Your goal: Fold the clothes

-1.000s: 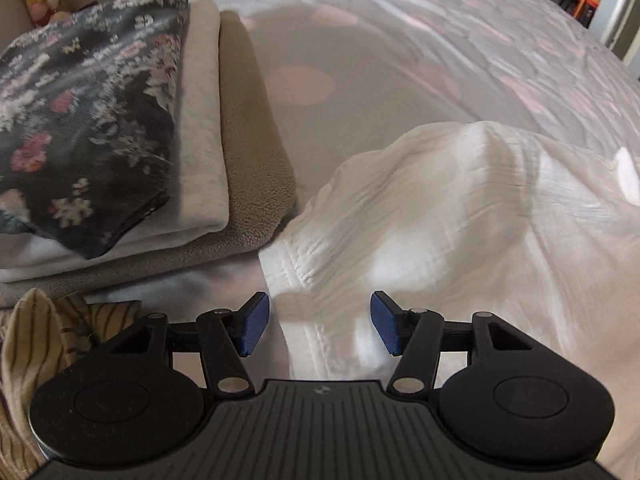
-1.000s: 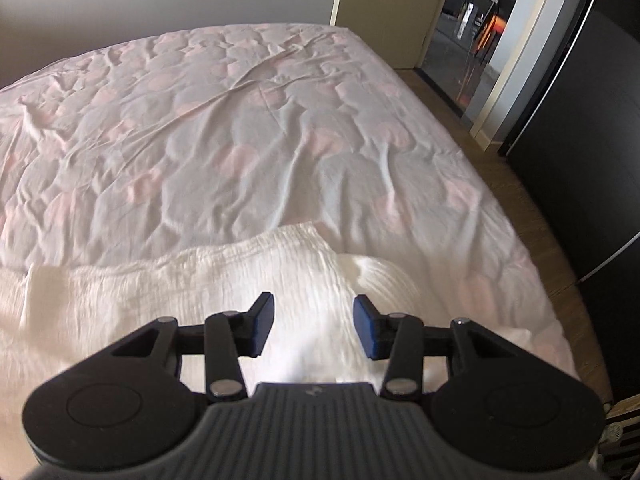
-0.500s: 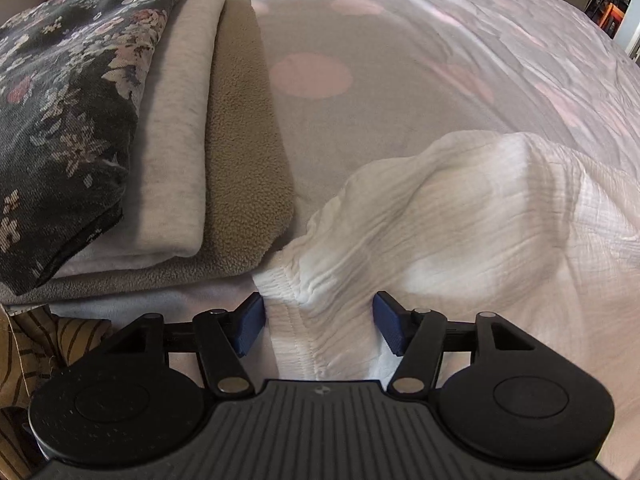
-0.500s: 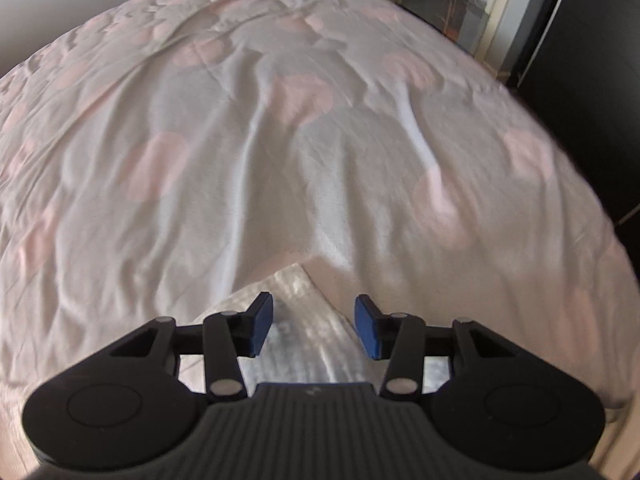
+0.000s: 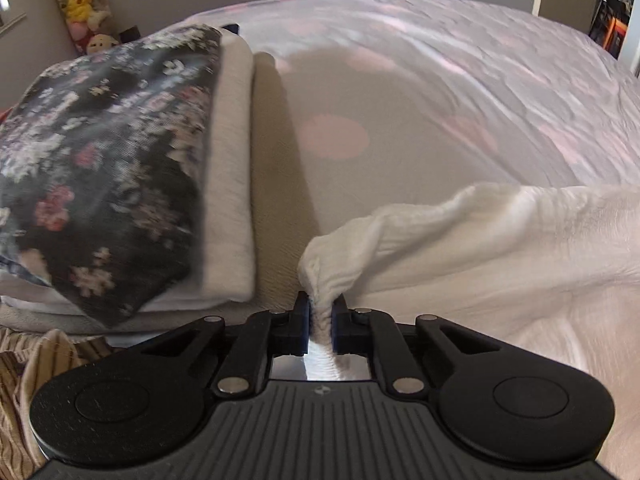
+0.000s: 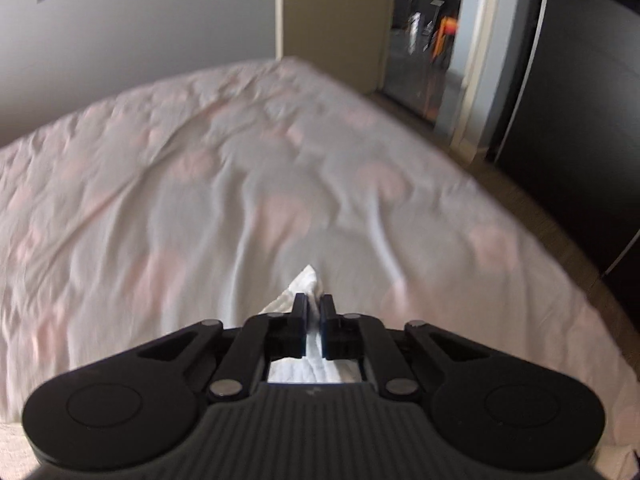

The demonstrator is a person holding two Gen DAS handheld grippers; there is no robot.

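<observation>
Pile of three folded pieces (image 5: 168,184) already stacked on the bed (image 5: 460,80), left side. White garment (image 5: 500,248) lies beside it, not yet folded. Left hand-held gripper (image 5: 320,316) closing, pinching a bunched corner of it. Right hand-held gripper (image 6: 314,316) closing on another corner (image 6: 306,280). Striped cloth (image 5: 24,360) waits near the pile. Judgement: one fold starting, more laundry left.

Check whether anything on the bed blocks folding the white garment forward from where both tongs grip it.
Nothing visible does. The left tongs and right tongs are closing on the white garment, and the bedspread ahead lies bare. The folded stack sits off to the left.
</observation>
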